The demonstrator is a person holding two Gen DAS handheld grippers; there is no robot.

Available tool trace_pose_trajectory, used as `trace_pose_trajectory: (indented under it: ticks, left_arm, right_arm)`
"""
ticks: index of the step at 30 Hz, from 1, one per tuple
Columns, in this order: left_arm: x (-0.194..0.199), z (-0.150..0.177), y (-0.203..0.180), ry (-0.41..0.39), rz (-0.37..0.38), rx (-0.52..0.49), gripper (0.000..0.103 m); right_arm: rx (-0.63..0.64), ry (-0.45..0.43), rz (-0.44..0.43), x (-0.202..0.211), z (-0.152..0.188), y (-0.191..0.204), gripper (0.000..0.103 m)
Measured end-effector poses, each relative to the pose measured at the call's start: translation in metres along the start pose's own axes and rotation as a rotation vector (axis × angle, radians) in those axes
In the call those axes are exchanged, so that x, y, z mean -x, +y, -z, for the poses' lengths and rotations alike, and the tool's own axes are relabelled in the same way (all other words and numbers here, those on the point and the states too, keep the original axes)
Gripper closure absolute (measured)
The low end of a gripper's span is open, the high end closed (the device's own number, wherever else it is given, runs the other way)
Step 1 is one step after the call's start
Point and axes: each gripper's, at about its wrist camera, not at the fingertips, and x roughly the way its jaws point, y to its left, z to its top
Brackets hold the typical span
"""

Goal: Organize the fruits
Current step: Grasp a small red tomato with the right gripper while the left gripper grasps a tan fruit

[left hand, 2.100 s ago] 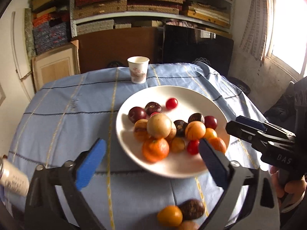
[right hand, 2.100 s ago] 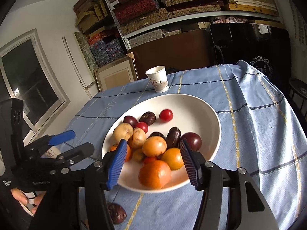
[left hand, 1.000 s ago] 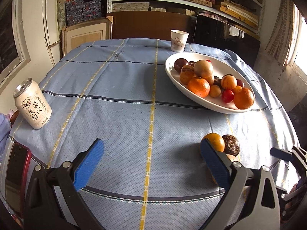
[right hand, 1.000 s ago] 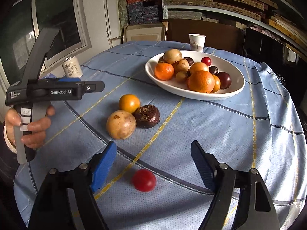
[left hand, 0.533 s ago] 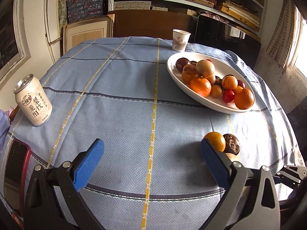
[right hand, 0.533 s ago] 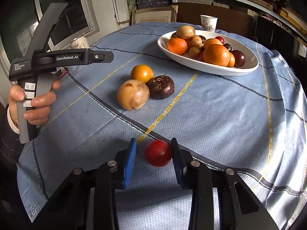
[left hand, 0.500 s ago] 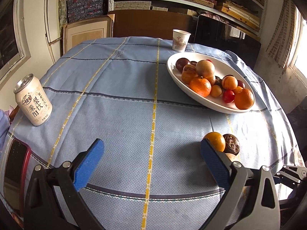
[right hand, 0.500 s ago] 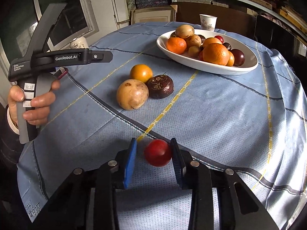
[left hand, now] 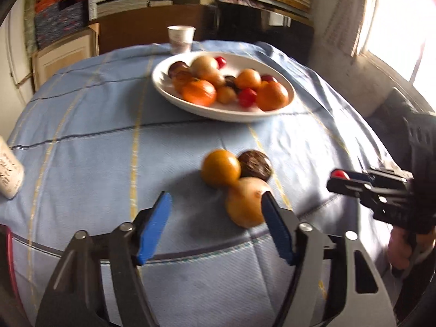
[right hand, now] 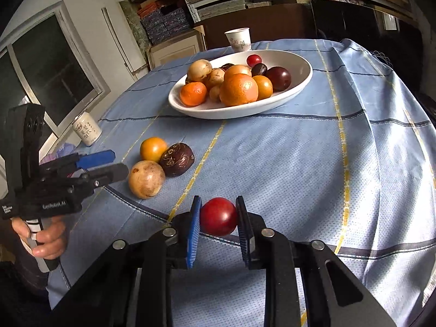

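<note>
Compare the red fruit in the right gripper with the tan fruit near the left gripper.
The red fruit is smaller, glossy and clamped between the right gripper pads. The tan fruit is bigger, dull, speckled, and lies ungripped on the tablecloth by the open left gripper. Both are round.

can (left hand: 8, 169) cut off, left view blurred

Daylight floods from a blown-out window (left hand: 403, 19) far right of the left gripper (left hand: 215, 223), whose view is motion-blurred throughout. The right wrist view is sharp. Fisheye bending darkens both frames' corners.
</note>
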Motion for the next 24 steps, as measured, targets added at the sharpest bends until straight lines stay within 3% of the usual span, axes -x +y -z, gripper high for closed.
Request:
trace_pose_trajectory:
  ticks: [7, 12, 24]
  left_arm:
    - [-0.006, 0.004, -0.017, 0.027, 0.067, -0.024, 0.04]
    - [-0.022, 0.003, -0.024, 0.073, 0.068, -0.029, 0.058]
    - [-0.035, -0.001, -0.028, 0.088, 0.034, -0.031, 0.058]
  right_arm:
    - [0.023, 0.009, 0.01, -0.001, -0.001, 0.001, 0.077]
    - [0.01, 0.018, 0.016, -0.003, -0.001, -0.001, 0.077]
    - [0.016, 0.015, 0.019, -0.003, -0.001, 0.0, 0.077]
